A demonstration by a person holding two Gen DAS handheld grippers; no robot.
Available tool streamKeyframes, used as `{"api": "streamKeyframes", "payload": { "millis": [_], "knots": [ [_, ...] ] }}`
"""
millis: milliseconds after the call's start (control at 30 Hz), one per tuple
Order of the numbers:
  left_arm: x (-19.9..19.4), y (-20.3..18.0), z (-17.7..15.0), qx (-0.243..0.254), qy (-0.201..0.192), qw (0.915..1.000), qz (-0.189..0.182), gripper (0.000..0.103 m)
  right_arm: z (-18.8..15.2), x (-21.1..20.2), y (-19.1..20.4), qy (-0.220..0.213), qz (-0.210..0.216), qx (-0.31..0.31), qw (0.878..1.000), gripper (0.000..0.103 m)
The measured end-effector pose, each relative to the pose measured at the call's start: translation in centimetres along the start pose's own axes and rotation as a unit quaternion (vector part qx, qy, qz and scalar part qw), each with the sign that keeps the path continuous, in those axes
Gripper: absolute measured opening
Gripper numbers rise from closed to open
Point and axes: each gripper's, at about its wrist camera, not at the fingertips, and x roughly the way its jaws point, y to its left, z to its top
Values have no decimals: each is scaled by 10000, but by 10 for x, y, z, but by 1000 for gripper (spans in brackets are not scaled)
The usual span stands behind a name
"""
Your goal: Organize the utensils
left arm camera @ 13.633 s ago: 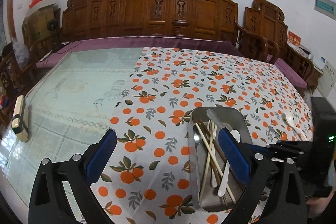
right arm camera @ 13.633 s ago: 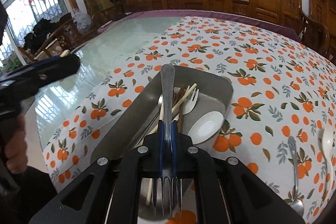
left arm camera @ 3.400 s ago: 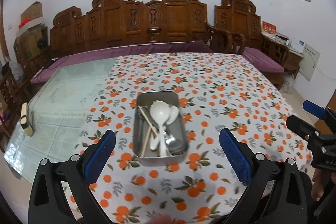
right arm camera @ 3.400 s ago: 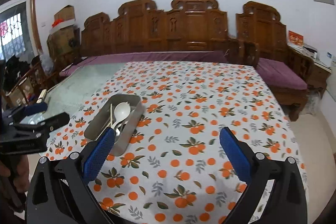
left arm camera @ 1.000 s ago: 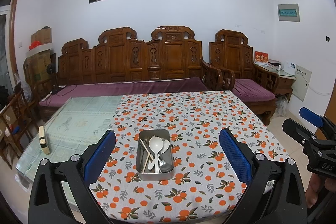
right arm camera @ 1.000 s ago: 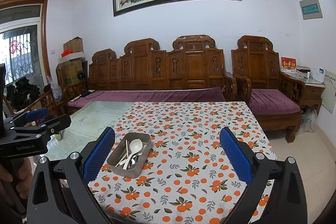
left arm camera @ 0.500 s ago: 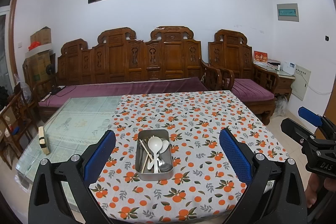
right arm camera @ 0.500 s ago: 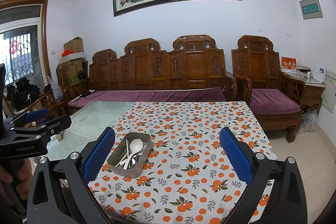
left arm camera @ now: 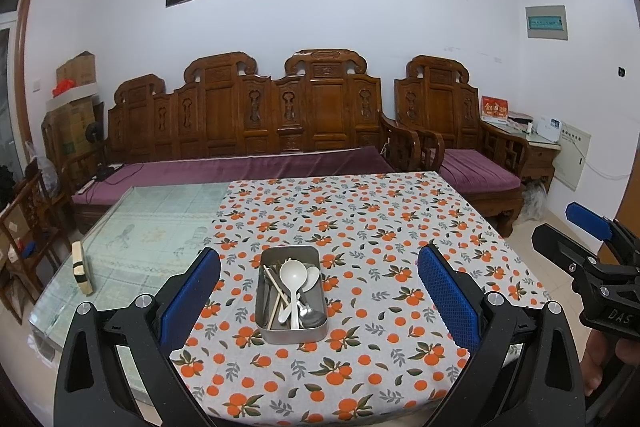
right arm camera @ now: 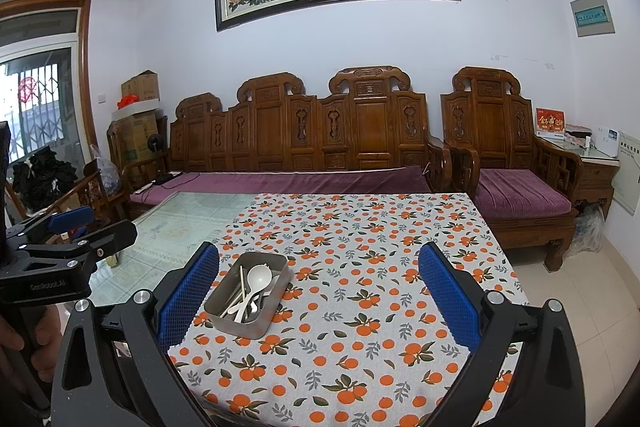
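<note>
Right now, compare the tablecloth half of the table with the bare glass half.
The tablecloth is patterned with oranges and leaves; the glass is pale green with faint drawings beneath it. The cloth covers the right part and drapes over the near edge; the glass lies flat on the left. The cloth bears the metal tray of utensils; the glass bears only a small block near its left edge. Both belong to one tabletop.

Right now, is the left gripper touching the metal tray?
Apart. The left wrist view shows the left gripper open and held back from the table, with patterned cloth visible between its fingers and the metal tray.
</note>
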Motion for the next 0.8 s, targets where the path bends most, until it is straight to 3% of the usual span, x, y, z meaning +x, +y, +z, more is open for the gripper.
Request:
{"api": "streamKeyframes", "payload": {
  "millis": [800],
  "knots": [
    [-5,-2,4,19,-25,10000,-82,95,0,0,1,0,4,7,10000,100]
  ]
}}
